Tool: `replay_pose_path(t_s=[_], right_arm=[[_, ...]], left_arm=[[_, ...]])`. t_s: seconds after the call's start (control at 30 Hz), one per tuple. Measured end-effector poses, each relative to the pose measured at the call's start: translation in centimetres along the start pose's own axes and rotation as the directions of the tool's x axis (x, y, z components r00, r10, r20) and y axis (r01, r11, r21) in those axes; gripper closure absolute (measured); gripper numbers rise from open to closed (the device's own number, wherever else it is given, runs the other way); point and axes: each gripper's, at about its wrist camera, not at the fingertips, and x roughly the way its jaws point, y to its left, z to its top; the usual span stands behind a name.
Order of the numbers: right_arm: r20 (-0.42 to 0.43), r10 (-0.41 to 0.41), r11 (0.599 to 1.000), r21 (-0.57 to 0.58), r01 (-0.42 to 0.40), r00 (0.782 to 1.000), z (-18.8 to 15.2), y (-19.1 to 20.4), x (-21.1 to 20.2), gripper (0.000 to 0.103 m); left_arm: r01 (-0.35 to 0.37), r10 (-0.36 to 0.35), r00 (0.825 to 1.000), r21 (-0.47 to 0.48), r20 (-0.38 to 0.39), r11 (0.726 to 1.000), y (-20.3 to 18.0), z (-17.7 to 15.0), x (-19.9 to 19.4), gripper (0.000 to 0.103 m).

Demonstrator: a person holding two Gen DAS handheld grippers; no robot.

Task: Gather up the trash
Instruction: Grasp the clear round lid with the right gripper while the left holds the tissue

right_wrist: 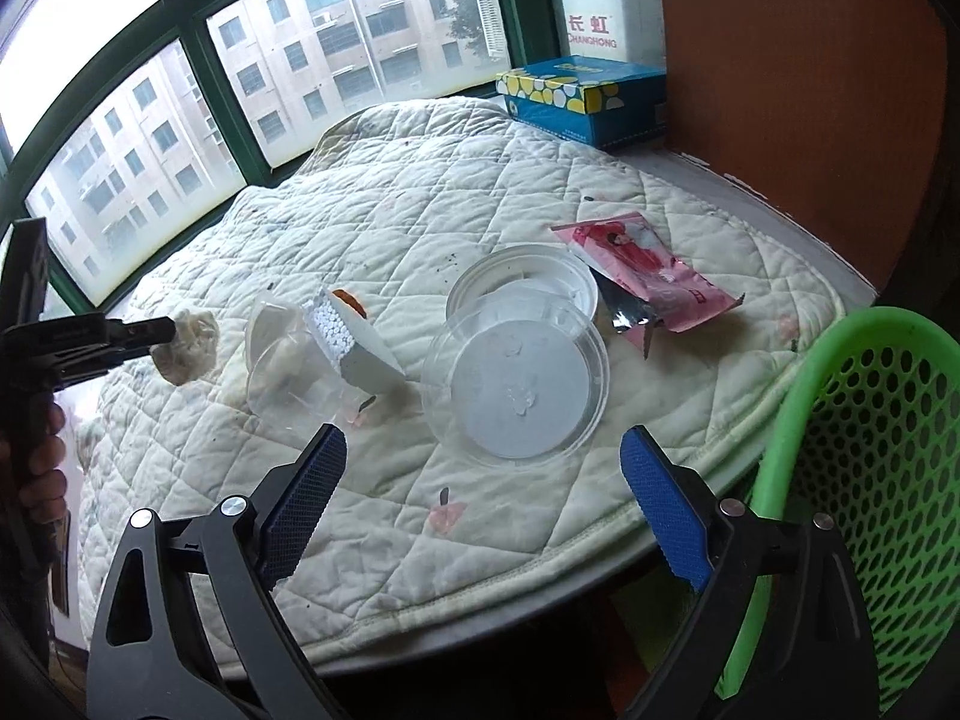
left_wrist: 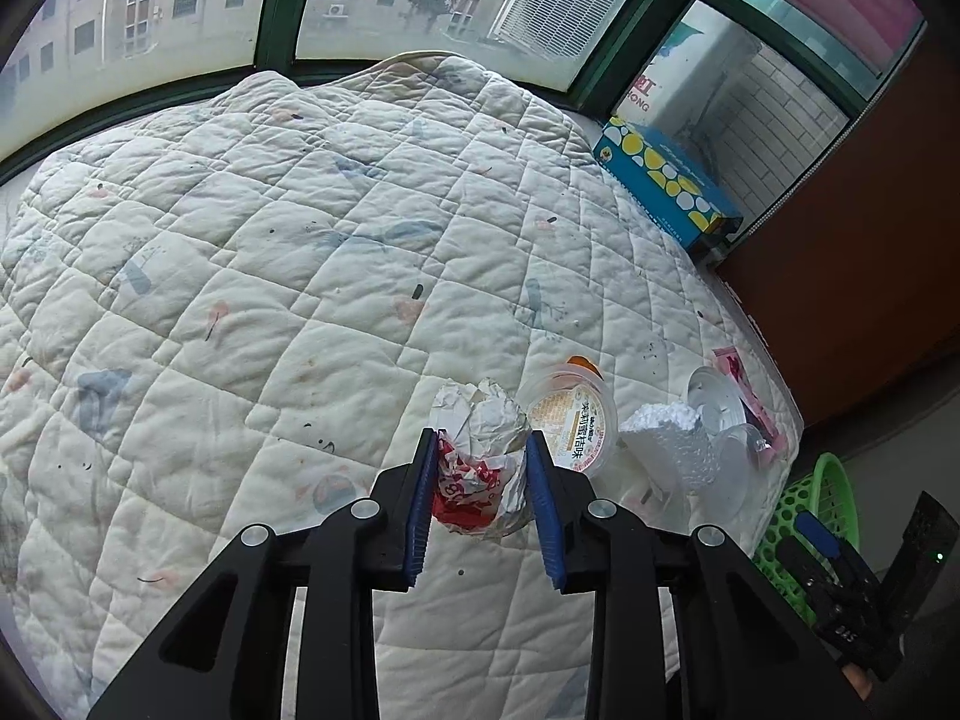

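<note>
- The left gripper (left_wrist: 480,450) has its jaws clamped on a paper wad (left_wrist: 480,456), white with red print, pinched between the blue pads (left_wrist: 420,504).
- In the right wrist view the wad (right_wrist: 186,345) sits at the tip of the left gripper (right_wrist: 162,330), above the quilt (right_wrist: 420,180).
- Just beyond the left jaws and to their right lies a cup (left_wrist: 570,420) on its side, mouth towards the camera; a printed label shows in it, and what else it holds cannot be told.
- Further right of those jaws are a foam chunk (left_wrist: 660,426), clear lids (left_wrist: 720,414) and a pink wrapper (left_wrist: 744,384).
- The right gripper (right_wrist: 483,450) has its jaws wide apart, with nothing between them.
- Just ahead of the right jaws lies a clear lid (right_wrist: 516,390), overlapping a second round lid (right_wrist: 522,276) behind it; neither holds anything.
- Ahead and left of the right jaws, the foam (right_wrist: 354,348) leans against the clear cup (right_wrist: 282,354).
- The wrapper (right_wrist: 648,276) lies beyond the right jaw, torn open at one end.
- A green basket (right_wrist: 870,450) stands right of the right jaws, off the quilt's edge; its inside is not visible.
- A blue box (right_wrist: 582,96) sits far beyond, near the window.
</note>
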Motion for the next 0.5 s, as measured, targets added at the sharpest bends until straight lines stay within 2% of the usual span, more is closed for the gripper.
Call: replay_pose_path(t_s=[0.37, 0.5], right_arm=[[-0.086, -0.117, 0.99, -0.088, 0.11, 0.989, 0.3, 0.5, 5.7, 0.005], [-0.093, -0.123, 0.99, -0.078, 0.116, 0.988, 0.8, 0.1, 6.8, 0.005]], left_arm=[[0.014, -0.014, 0.999, 0.015, 0.042, 1.0, 0.2, 0.1, -2.9, 0.074], [0.019, -0.02, 0.999, 0.029, 0.048, 0.999, -0.1, 0.2, -3.3, 0.074]])
